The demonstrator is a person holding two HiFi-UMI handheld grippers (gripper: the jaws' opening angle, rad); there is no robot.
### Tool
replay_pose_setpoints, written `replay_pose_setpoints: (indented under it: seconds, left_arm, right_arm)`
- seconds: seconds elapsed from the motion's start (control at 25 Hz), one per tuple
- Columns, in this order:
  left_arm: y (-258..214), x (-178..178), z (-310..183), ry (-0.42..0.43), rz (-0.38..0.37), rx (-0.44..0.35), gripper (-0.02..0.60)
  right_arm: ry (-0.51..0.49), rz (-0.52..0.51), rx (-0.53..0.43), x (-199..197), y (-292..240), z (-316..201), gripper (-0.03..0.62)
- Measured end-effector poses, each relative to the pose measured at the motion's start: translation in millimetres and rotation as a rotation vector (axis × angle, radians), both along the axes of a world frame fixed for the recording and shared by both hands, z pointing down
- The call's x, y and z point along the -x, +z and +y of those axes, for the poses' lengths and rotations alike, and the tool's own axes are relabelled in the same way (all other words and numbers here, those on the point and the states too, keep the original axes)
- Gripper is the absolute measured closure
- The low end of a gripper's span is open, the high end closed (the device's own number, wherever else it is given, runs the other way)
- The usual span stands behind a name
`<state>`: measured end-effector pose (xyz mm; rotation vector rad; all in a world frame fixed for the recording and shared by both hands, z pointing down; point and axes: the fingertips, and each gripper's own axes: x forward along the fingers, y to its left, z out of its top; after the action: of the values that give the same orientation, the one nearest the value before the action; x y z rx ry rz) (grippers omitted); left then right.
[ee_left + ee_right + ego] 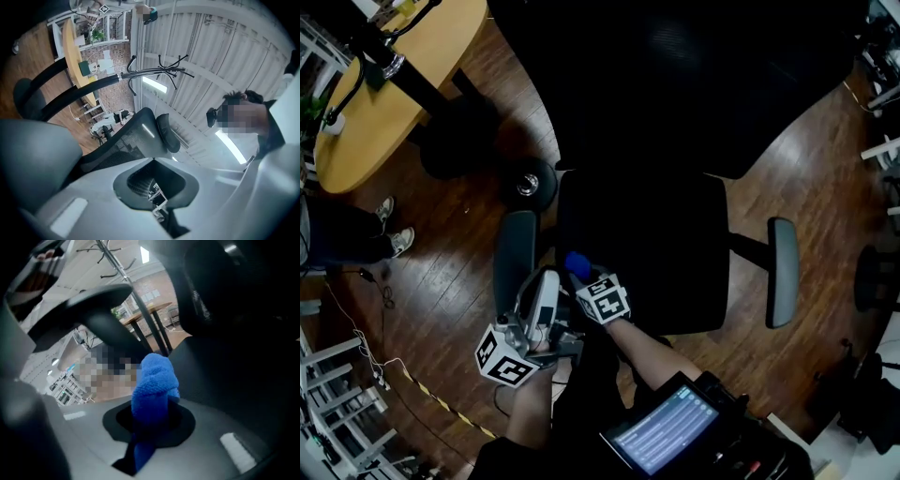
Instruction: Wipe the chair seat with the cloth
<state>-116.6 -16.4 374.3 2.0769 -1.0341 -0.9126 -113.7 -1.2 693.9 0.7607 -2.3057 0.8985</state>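
Note:
A black office chair stands below me, its seat [661, 239] dark and flat, with a grey left armrest [514, 258] and a right armrest [783, 272]. My right gripper [579, 274] is shut on a blue cloth [576, 262] at the seat's near left corner. In the right gripper view the cloth [154, 385] sticks up from between the jaws of that gripper [150, 420], with the dark seat [229, 380] beyond. My left gripper [546, 281] hangs just left of it, beside the left armrest. Its jaws [157, 187] look shut with nothing in them and point up at the mesh backrest [126, 140].
A round wooden table [403, 84] stands at the far left, a dark round base [528, 185] beside it. Someone's shoes [394, 239] rest on the wooden floor at left. A lit screen [661, 433] sits at my waist. A coat rack [159, 71] shows overhead.

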Motion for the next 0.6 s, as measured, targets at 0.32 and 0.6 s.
replay_pose_setpoints:
  seconds: [0.32,0.6]
  left_arm:
    - [9,6,4,0.002,0.01,0.012,0.589]
    - [4,-15,1,0.047,0.015,0.0,0.589]
  right_arm:
    - [0.013,0.063,-0.087,-26,14,3,0.545]
    - [0.215,0.235,-0.072,-186,26,-11,0.546]
